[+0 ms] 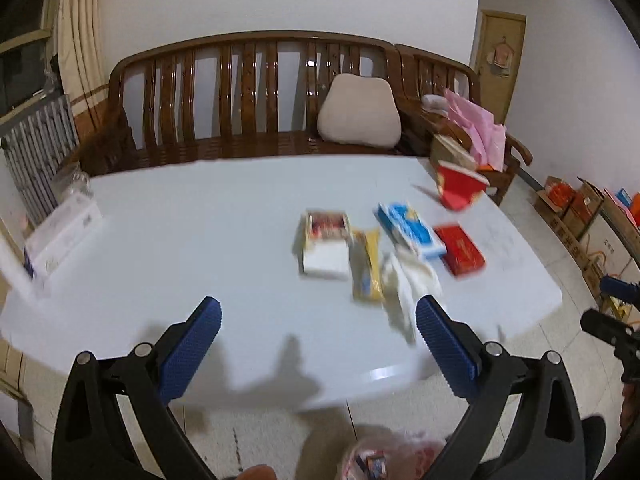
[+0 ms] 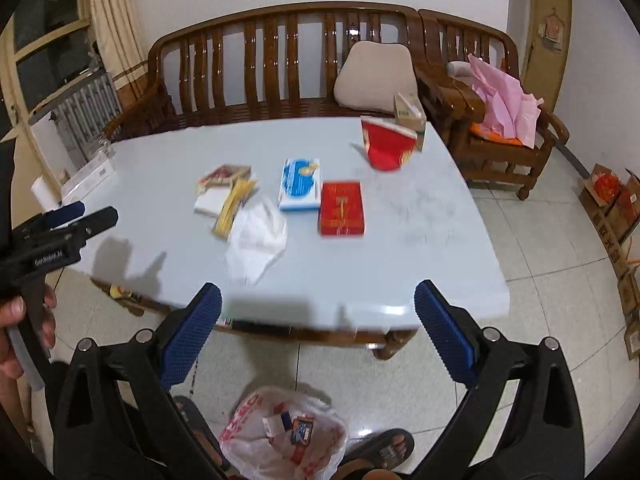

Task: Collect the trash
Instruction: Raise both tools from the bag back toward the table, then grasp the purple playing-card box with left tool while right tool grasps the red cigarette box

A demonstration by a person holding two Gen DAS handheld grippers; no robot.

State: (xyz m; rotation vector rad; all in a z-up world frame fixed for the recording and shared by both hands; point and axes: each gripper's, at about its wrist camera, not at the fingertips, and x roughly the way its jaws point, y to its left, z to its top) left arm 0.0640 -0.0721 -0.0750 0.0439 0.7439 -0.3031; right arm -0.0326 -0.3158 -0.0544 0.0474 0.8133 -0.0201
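Left wrist view is showing the left gripper [image 1: 318, 322] hanging with jaws spread wide and gripping nothing above the near edge of the pale table [image 1: 200, 248], where the trash is lying: a crumpled white tissue [image 1: 408, 280], a yellow wrapper [image 1: 366, 266], a blue-and-white packet [image 1: 410, 229] and a flat red box [image 1: 460, 250]. Right wrist view is showing the right gripper [image 2: 318, 314] likewise gaping wide and empty, while a plastic bag [image 2: 284, 436] holding a few scraps is sitting on the tiled floor [image 2: 540, 320] below it, between the person's sandalled feet [image 2: 384, 450].

Flat red packet [image 2: 342, 209], blue packet [image 2: 300, 189], crumpled, perhaps tissue, wrapper [image 2: 258, 240] lie clustered.
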